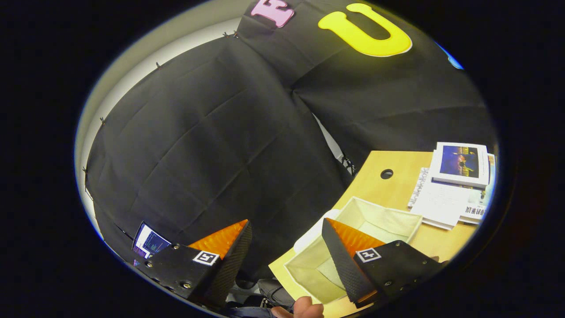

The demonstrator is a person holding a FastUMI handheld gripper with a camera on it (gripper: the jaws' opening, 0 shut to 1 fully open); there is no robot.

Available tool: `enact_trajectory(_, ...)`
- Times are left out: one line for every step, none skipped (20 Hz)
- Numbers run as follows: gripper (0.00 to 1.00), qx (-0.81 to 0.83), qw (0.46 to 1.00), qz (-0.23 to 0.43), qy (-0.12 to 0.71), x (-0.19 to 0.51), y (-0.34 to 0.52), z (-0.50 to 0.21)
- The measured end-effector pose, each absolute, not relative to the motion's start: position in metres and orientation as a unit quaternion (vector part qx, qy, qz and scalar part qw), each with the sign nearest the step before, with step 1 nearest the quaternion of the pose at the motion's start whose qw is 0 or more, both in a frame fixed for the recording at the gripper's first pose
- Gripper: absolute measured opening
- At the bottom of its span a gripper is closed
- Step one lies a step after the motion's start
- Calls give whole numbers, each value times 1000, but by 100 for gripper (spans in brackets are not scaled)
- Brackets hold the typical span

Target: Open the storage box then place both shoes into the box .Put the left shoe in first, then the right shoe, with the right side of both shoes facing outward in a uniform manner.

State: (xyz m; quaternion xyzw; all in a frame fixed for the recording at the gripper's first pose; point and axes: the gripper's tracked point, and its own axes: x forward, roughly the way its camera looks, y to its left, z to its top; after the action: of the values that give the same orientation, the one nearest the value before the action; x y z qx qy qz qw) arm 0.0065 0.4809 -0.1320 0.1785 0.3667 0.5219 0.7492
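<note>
storage box (353,238) — a pale fabric bin with soft walls — sits near the corner of the wooden bench (397,185), its mouth facing up and nothing visible inside, so it looks ready to take shoes from above. no shoes can be made out, which suggests the loading has not started. one wall of the box passes behind one finger of the gripper (287,247), but that finger seems to be above the box, not touching it; i cannot tell for sure. beyond the box, a stack of books and papers (454,185) lies on the bench, well apart from it, and a round hole (386,173) shows in the bench top. the fingers are spread wide and hold nothing — likely tilted and lifted away from the bench while the person turns toward a shoe. part of a hand (302,308) shows just below the fingers, and a small screen (150,241) glows by the other finger, against the booth's cloth wall.
</note>
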Motion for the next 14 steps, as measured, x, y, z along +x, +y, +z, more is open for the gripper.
enact_trajectory(97, 177, 759, 510, 365, 9, 466, -139)
enact_trajectory(97, 168, 772, 494, 362, 14, 450, -148)
enact_trajectory(97, 157, 786, 477, 359, 19, 435, -157)
enact_trajectory(96, 149, 799, 460, 358, 21, 418, -165)
enact_trajectory(97, 146, 808, 445, 358, 21, 402, -172)
enact_trajectory(97, 144, 816, 432, 357, 22, 387, -178)
enact_trajectory(97, 142, 823, 418, 357, 20, 373, -184)
enact_trajectory(97, 141, 830, 405, 356, 22, 359, -189)
enact_trajectory(97, 137, 838, 390, 356, 20, 342, -196)
enact_trajectory(97, 133, 845, 377, 355, 21, 327, -204)
enact_trajectory(97, 126, 852, 364, 355, 22, 314, -215)
enact_trajectory(97, 119, 857, 352, 356, 22, 301, -225)
enact_trajectory(97, 112, 862, 341, 359, 21, 292, -233)
enact_trajectory(97, 106, 866, 328, 363, 19, 280, -243)
